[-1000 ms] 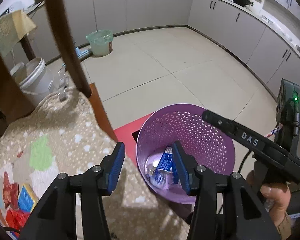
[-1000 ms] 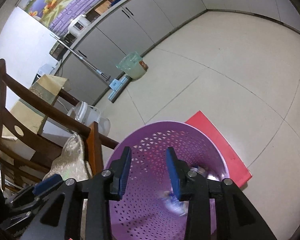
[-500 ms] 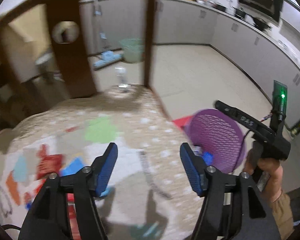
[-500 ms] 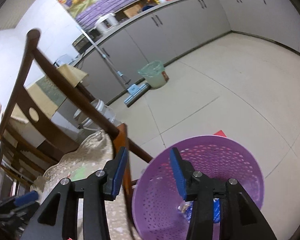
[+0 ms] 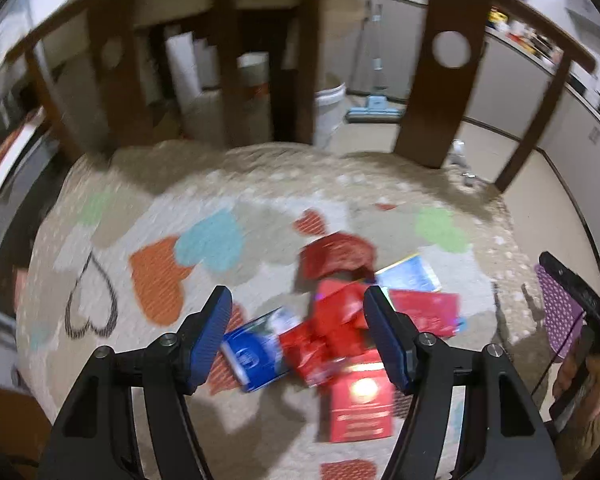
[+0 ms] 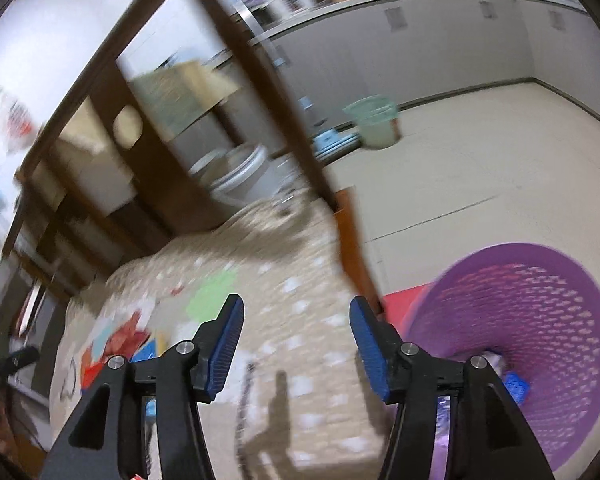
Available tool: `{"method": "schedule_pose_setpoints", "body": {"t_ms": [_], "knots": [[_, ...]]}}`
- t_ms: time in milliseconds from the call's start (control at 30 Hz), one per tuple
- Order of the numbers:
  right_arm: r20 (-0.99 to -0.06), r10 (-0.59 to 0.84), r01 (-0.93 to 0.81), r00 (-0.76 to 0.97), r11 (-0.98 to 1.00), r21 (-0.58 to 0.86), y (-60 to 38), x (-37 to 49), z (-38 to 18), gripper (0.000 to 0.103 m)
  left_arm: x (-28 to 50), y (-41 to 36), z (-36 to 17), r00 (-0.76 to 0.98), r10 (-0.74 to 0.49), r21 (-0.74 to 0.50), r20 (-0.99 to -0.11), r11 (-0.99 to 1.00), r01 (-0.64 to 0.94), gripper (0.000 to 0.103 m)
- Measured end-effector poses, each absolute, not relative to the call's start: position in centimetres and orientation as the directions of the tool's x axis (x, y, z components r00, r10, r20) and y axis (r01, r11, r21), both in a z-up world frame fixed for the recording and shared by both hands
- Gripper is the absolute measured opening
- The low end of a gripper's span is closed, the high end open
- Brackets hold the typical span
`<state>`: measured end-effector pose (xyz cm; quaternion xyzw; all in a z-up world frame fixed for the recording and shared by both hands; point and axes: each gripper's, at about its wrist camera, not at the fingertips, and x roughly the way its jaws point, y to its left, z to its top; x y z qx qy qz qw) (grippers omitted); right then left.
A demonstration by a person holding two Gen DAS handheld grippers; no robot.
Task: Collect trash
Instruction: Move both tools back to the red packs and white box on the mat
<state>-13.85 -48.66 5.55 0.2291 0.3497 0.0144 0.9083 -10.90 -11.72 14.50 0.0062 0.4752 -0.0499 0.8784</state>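
Wrappers [image 5: 342, 322] litter heart-patterned cloth [image 5: 180, 248] beside purple basket [image 6: 540, 320], kitchen floor [image 6: 480, 184].

Cushion cover [image 5: 260, 184]: beige, printed with orange, light-blue, red and green hearts plus one black outlined heart. Wrappers [image 5: 340, 320]: mostly red; one blue packet [image 5: 256, 354]; one pale blue-and-white packet [image 5: 410, 274]; one red carton [image 5: 360, 412]. Basket [image 6: 540, 320]: purple, perforated lattice pattern. Chair frame [image 5: 432, 92]: dark brown wood. Left hand-held gripper [image 5: 296, 336] and right hand-held gripper [image 6: 296, 344]: black bodies, blue pads. Floor [image 6: 480, 168]: cream tile. Bin [image 6: 374, 122]: pale green.
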Motion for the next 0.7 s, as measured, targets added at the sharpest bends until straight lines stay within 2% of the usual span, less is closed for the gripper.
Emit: {"method": "schedule_pose_setpoints", "body": {"t_ms": [133,400,700], "knots": [[-0.616,0.307,-0.006,0.725,0.898,0.441,-44.0,-13.2,5.5,0.067,-10.8,-10.6,12.5,0.507,-0.079,-0.047,-0.858,0.996,0.076,0.067],[-0.605,0.469,-0.224,0.644,0.871,0.437,-36.4,-14.9,5.6,0.069,-9.2,-11.6,10.1,0.474,-0.146,-0.11,-0.868,0.989,0.103,0.067],[-0.66,0.509,-0.34,0.552,0.86,0.38,-30.4,-16.6,3.6,0.069,-7.8,-12.4,8.1,0.45,-0.183,-0.126,-0.874,0.98,0.155,0.07]]}}
